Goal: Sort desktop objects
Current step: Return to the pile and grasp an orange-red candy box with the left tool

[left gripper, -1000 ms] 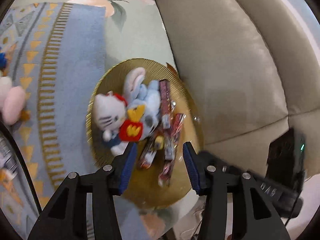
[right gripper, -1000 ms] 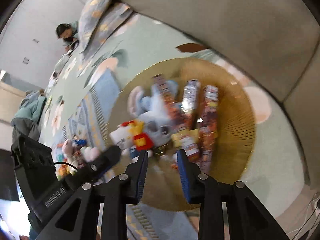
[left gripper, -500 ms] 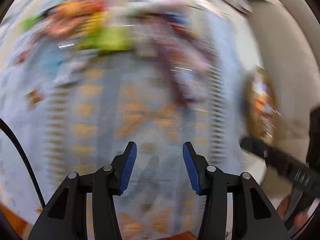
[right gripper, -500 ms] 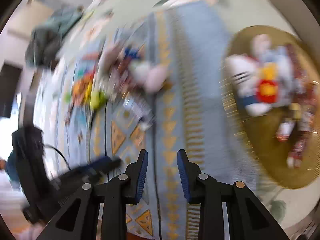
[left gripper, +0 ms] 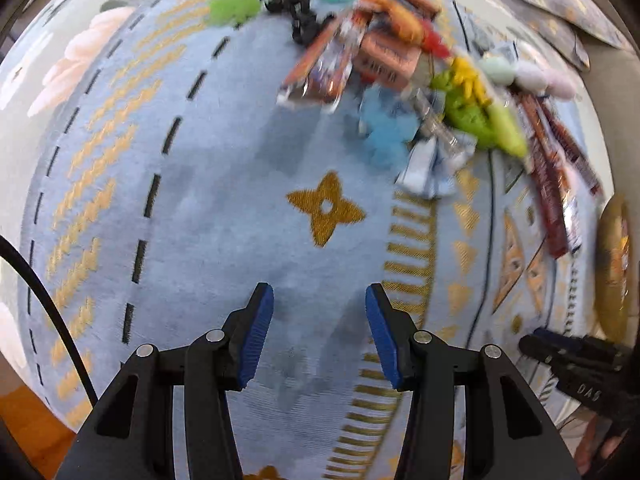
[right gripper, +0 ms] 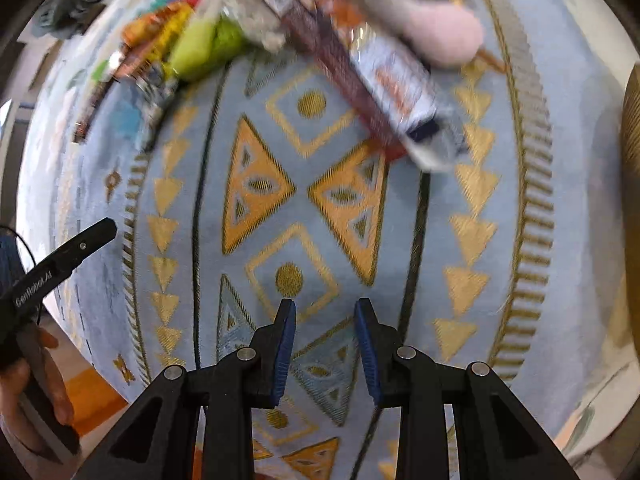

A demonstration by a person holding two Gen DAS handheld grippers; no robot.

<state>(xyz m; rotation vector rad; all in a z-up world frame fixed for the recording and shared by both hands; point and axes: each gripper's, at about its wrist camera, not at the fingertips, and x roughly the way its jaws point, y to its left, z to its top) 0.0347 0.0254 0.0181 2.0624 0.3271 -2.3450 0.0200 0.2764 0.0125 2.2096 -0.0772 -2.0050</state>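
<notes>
In the left wrist view, the left gripper [left gripper: 316, 334] hangs above a blue rug [left gripper: 216, 184] with gold patterns. Its two blue-padded fingers [left gripper: 256, 336] stand wide apart and hold nothing. The things to sort lie in a loose pile on the rug, well ahead of the gripper and toward the upper right. In the pile I see snack packets [left gripper: 324, 68], a pink box [left gripper: 386, 60], a blue soft toy [left gripper: 384, 136], a green and yellow toy [left gripper: 476, 108], three pale eggs [left gripper: 528, 76] and long dark red snack bars [left gripper: 550, 168]. A small green toy [left gripper: 234, 10] lies apart, to the left of the pile. At the right edge a gold plate [left gripper: 614, 272] shows only partly. The right gripper [left gripper: 572, 360] is in the lower right corner.

In the right wrist view, the right gripper [right gripper: 325, 344] is above the rug's [right gripper: 472, 360] triangle pattern. Its fingers have a clear gap between them, narrower than on the left one, and nothing is between them. The pile is at the top of the view, blurred: a long snack bar [right gripper: 384, 80], a pink soft toy [right gripper: 444, 32], a lime green toy [right gripper: 204, 48]. The gold plate's rim [right gripper: 632, 128] is at the right edge. The left gripper [right gripper: 60, 264] is at the left edge, held by a hand [right gripper: 36, 400].
</notes>
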